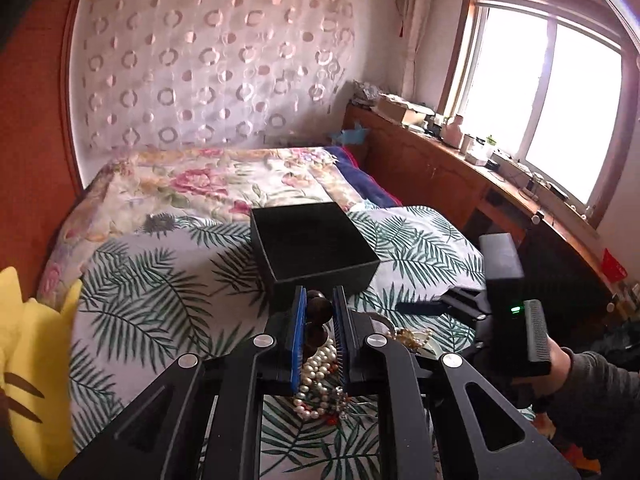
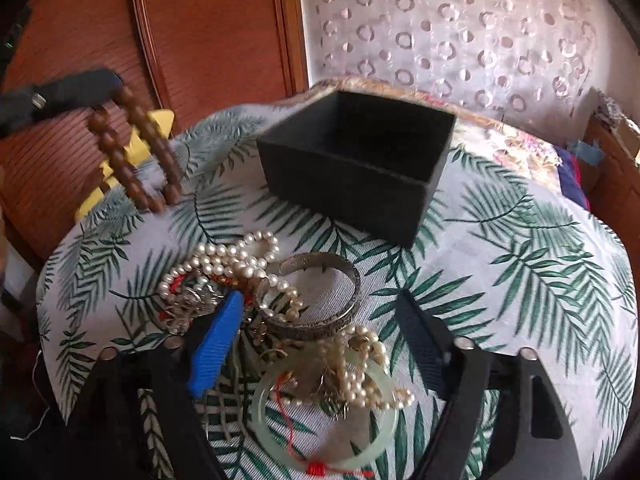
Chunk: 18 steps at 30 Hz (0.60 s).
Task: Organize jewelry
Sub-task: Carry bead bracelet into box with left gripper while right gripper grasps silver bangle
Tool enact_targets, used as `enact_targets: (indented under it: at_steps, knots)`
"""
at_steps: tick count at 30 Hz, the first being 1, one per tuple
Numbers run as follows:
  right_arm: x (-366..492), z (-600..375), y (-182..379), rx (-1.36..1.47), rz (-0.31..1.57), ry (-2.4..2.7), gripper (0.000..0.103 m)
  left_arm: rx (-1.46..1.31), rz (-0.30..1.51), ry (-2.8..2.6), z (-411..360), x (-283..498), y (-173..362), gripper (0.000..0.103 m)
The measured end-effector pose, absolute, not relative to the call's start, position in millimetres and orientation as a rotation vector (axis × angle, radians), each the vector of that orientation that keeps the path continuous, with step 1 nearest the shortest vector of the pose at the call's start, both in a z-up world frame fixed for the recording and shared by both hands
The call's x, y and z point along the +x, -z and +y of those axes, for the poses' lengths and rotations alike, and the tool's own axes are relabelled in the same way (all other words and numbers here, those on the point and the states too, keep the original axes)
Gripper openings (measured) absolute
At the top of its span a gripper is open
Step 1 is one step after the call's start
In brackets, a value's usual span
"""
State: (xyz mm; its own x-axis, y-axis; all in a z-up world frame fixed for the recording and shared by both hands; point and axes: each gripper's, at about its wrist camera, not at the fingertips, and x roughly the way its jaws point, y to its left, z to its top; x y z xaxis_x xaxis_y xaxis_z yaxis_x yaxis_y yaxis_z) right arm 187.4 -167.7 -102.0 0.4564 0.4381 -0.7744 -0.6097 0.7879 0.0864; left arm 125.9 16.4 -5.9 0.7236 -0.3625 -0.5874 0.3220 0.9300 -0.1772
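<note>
My left gripper (image 1: 320,300) is shut on a brown wooden bead bracelet (image 1: 318,320), lifted above the bed; the bracelet hangs from it in the right wrist view (image 2: 132,148). An open black box (image 1: 316,248) sits on the leaf-print cover ahead; it also shows in the right wrist view (image 2: 356,160). A jewelry pile lies on the cover: pearl strands (image 2: 236,260), a silver bangle (image 2: 320,300), a green jade bangle (image 2: 324,412). My right gripper (image 2: 320,324) is open, its fingers either side of the pile, low over it.
A yellow plush toy (image 1: 28,368) lies at the bed's left edge. A wooden cabinet (image 1: 440,164) with clutter runs under the window on the right. A floral quilt (image 1: 208,180) covers the far bed.
</note>
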Motion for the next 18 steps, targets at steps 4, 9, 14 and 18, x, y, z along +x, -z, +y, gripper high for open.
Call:
enact_targets:
  at_steps: [4,9,14,18]
  knots:
    - [195,-162,111,-0.219,0.926,-0.685,0.074,-0.067,0.652,0.367,23,125,2,0.012]
    - [200,-159,109,-0.212,0.924,-0.718,0.063,-0.070,0.648,0.359,28,126,2,0.012]
    - [199,-161,105,-0.217,0.899,-0.720,0.063,-0.061,0.641,0.352,24,133,-2,0.012]
    - [196,-170,94,-0.196,0.866,-0.722,0.063,-0.057,0.625,0.352,21,139,-10,0.012]
